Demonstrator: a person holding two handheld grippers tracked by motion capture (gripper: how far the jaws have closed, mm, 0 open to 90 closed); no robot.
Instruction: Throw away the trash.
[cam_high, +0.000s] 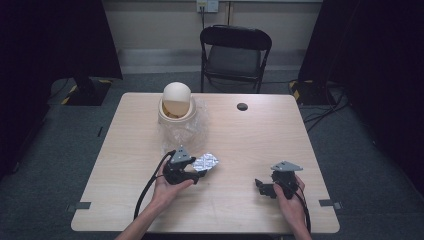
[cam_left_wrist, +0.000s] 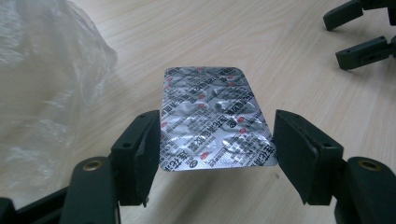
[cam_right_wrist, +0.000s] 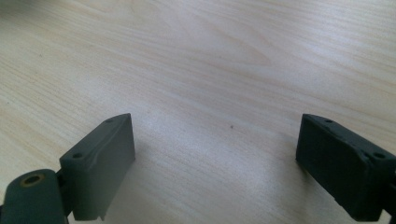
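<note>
A pale wooden table (cam_high: 250, 135) stood before a folding chair (cam_high: 235, 52), with a lidded beige bin (cam_high: 176, 104) and crumpled clear plastic film (cam_high: 180, 132) near its far edge. Toward the near-left corner, the left gripper (cam_left_wrist: 215, 140) clamped a silver blister pack (cam_left_wrist: 212, 123) by its two long edges, above the surface. Near the near-right corner, the right gripper (cam_right_wrist: 215, 158) rested with jaws wide apart and nothing between them.

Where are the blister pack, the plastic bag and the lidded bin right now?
blister pack (cam_left_wrist: 212, 119), left gripper view, middle of its foil face, between the left tongs (cam_left_wrist: 215, 149).
plastic bag (cam_high: 181, 134), high view, crumpled clear film in front of the bin.
lidded bin (cam_high: 177, 96), high view, its round dome lid.
</note>
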